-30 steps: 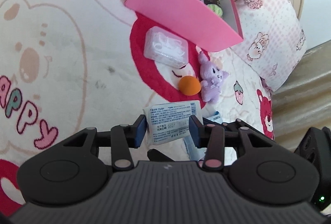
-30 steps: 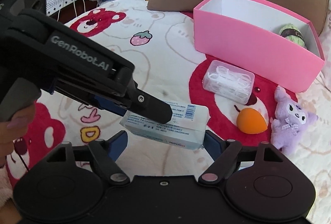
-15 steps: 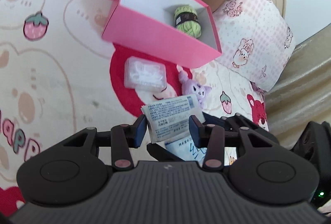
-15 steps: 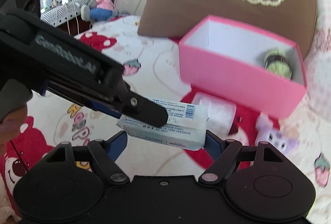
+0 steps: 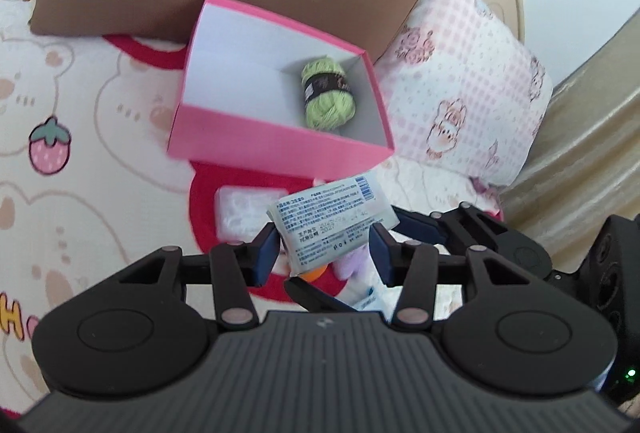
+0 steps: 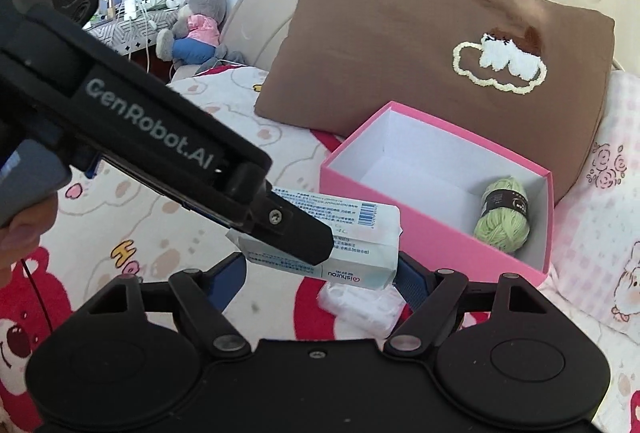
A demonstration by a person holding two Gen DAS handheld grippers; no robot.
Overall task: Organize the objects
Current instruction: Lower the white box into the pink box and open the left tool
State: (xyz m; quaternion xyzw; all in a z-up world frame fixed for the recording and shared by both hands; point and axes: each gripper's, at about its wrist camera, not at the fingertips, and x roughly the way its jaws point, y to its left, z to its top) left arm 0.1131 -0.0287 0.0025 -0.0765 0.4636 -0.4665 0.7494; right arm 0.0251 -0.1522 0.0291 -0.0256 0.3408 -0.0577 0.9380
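- Wipes pack [image 5: 334, 223] hangs just short of the pink box [image 5: 276, 149]; light, soft, slick film
- Left gripper [image 5: 324, 251] fingers opening, pads off it
- Right gripper [image 6: 320, 273] pinches its ends: best hold

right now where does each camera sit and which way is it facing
Left wrist: on the left gripper, looking down at the pink box with the yarn; its own fingers flank the wipes pack as its jaws open.
Right wrist: on the right gripper, facing the brown pillow and headboard; the left gripper and a hand cross it.
Both show the box, yarn, pack and pillow.
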